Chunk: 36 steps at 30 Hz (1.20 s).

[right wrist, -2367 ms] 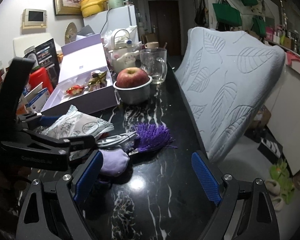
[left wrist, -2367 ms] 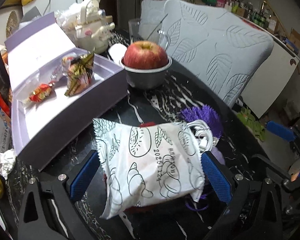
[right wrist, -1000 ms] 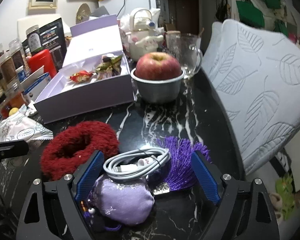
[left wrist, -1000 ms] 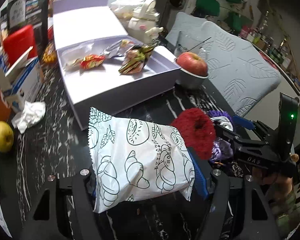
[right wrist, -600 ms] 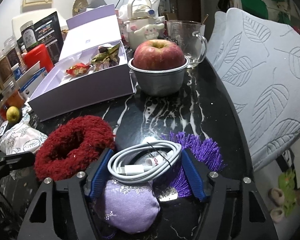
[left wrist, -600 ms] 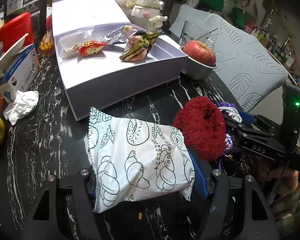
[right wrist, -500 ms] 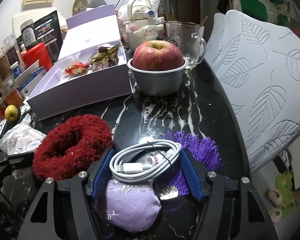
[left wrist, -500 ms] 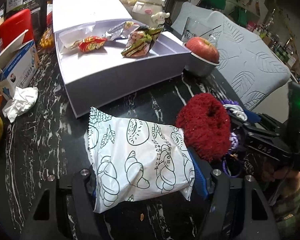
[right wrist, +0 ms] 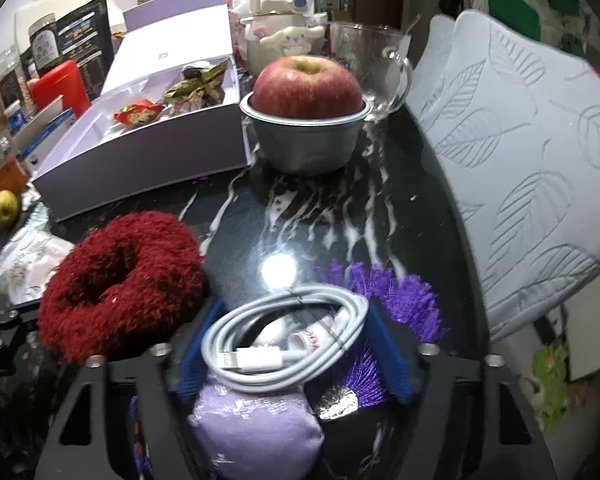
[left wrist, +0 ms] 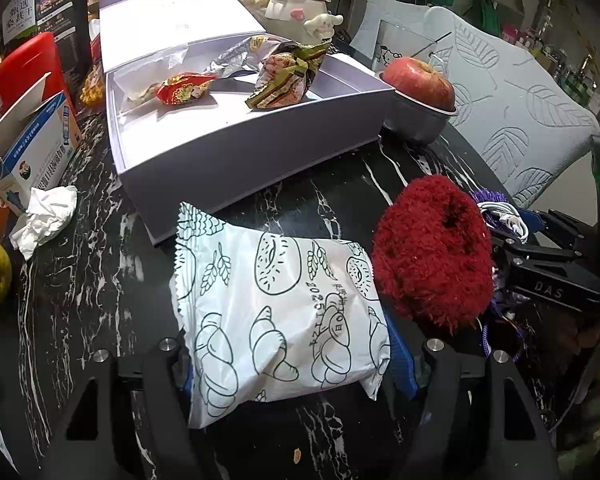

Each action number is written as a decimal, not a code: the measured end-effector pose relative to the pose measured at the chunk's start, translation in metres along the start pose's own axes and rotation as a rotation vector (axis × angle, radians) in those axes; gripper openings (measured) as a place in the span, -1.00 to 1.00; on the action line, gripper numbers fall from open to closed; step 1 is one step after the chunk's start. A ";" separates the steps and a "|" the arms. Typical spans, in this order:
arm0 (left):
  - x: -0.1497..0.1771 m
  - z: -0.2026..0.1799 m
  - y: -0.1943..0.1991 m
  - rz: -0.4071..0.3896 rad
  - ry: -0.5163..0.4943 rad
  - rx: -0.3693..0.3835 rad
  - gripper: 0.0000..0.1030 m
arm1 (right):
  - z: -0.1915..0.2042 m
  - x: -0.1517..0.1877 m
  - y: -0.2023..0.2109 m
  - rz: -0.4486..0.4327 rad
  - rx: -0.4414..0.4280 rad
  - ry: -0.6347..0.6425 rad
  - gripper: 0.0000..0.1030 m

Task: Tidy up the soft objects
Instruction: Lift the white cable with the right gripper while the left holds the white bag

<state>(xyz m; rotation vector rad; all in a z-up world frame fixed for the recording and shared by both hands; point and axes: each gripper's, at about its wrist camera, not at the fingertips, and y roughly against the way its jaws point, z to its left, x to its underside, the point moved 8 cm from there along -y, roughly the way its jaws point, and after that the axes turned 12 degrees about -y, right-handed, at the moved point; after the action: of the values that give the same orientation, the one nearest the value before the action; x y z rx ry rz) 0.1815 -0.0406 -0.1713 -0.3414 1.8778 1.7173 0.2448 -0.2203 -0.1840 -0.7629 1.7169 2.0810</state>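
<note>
The left gripper [left wrist: 288, 364] has its jaws clamped on one white bread packet [left wrist: 276, 304], with one red fluffy scrunchie [left wrist: 432, 256] just to their right on the black marble table [left wrist: 80, 300]. The right gripper [right wrist: 292, 344] has just closed its jaws onto one coiled white cable [right wrist: 284, 340] lying over a lilac sachet [right wrist: 256, 428] with its purple tassel [right wrist: 396, 296]. Ahead stands one open lilac box [right wrist: 148, 160] holding two wrapped snacks.

The right gripper's black body [left wrist: 548, 280] bears "DAS". The white bread packet [left wrist: 276, 312] carries a printed date beginning "2025"; its remaining characters are unclear.
</note>
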 end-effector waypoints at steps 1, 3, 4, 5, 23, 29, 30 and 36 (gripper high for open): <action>0.000 0.000 0.000 -0.002 0.001 -0.001 0.37 | 0.000 0.000 0.000 -0.002 0.000 0.002 0.29; 0.000 0.000 0.000 -0.006 -0.003 -0.005 0.37 | -0.001 0.000 0.002 -0.007 -0.010 -0.009 0.25; 0.000 0.000 0.000 -0.010 -0.009 -0.005 0.35 | -0.001 0.000 0.002 -0.011 -0.012 -0.013 0.24; 0.000 -0.001 0.001 -0.014 -0.008 -0.001 0.33 | -0.002 -0.001 0.004 -0.020 -0.018 -0.022 0.23; 0.008 -0.006 0.015 -0.032 0.020 0.061 0.26 | 0.007 -0.017 0.065 -0.211 -0.099 -0.068 0.23; 0.011 -0.005 0.026 -0.055 0.026 0.053 0.26 | 0.026 0.002 0.078 -0.190 -0.165 -0.029 0.24; 0.012 -0.005 0.027 -0.056 0.028 0.052 0.26 | 0.030 0.010 0.079 -0.190 -0.164 -0.004 0.24; 0.018 -0.004 0.030 -0.052 0.037 0.055 0.26 | 0.049 0.048 0.073 -0.143 -0.174 0.056 0.26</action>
<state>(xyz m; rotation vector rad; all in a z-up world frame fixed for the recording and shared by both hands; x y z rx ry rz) 0.1499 -0.0368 -0.1569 -0.3989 1.9217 1.6323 0.1556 -0.1917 -0.1483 -0.9741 1.4751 2.1476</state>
